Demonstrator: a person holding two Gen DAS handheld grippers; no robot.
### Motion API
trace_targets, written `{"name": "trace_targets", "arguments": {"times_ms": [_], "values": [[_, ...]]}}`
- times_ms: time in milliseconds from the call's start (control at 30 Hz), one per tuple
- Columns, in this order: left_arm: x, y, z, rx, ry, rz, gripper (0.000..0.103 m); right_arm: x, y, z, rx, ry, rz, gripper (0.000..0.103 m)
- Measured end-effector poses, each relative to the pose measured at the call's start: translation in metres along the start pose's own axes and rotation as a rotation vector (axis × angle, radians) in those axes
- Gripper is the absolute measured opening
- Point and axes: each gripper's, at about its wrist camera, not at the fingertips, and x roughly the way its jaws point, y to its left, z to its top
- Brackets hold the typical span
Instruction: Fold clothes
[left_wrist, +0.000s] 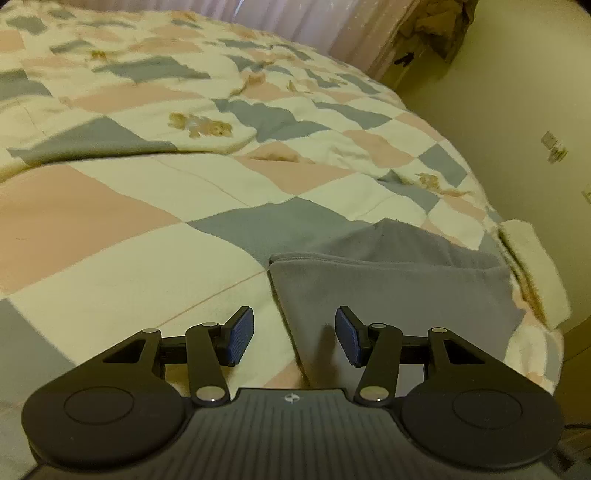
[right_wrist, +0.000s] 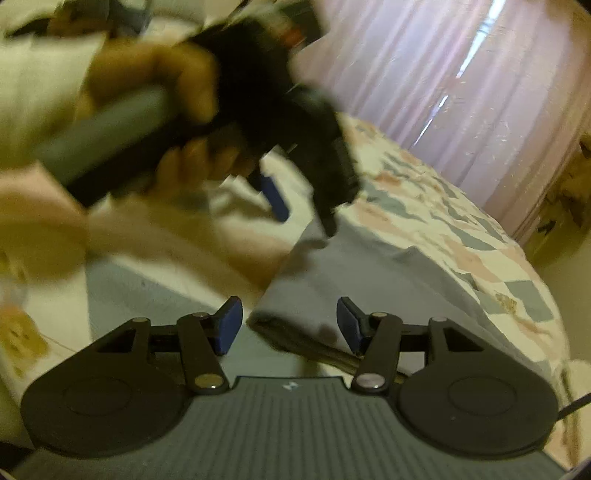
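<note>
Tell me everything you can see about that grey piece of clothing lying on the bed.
The plain grey, soft fleece-like folded garment lies flat in layers on the checked quilt of cream, pink and grey squares, near the bed's edge. A stitched seam runs along its folded upper edge, and one corner points toward the left wrist camera. Nothing grips it. What kind of garment it is cannot be told.

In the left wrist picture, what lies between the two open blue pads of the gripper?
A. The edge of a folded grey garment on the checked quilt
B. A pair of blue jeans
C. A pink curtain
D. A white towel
A: the left gripper stands open, and the left edge of the folded grey garment runs between its pads, lying flat on the checked quilt without being pressed.
</note>
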Motion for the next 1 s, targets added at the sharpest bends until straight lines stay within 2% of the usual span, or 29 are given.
{"name": "trace_targets", "arguments": {"times_ms": [167,300,367,400,467,500,633,800,900,1000], "values": [[0.012,0.008,0.006,-0.019,0.024,-0.058,0.052,0.019,0.022,-0.003,-0.110,0.035,-0.102,0.053],[0.024,0.015,0.015,-0.080,0.031,-0.109,0.050,0.026,0.007,-0.001,-0.040,0.044,-0.108,0.050],[0.028,0.016,0.017,-0.102,0.039,-0.130,0.042,0.029,0.005,-0.004,-0.052,0.048,-0.091,0.036],[0.030,0.016,0.017,-0.112,0.045,-0.131,0.039,0.029,0.006,-0.006,-0.061,0.041,-0.087,0.032],[0.031,0.015,0.017,-0.121,0.048,-0.119,0.025,0.024,0.000,-0.010,-0.036,0.014,-0.072,0.021],[0.030,0.014,0.017,-0.128,0.044,-0.111,0.022,0.021,-0.006,-0.012,-0.007,-0.002,-0.063,0.019],[0.016,0.004,0.022,-0.158,0.009,-0.123,0.016,0.005,-0.059,-0.019,0.295,-0.070,0.070,0.016],[0.002,-0.052,0.048,-0.100,-0.060,-0.171,0.015,-0.017,-0.158,-0.056,0.760,-0.181,0.256,0.016],[0.010,-0.106,0.067,-0.025,-0.076,-0.216,0.015,-0.028,-0.211,-0.089,0.967,-0.231,0.269,0.016],[0.041,-0.168,0.081,0.045,-0.050,-0.235,0.016,-0.036,-0.252,-0.128,1.115,-0.246,0.227,0.016]]}}
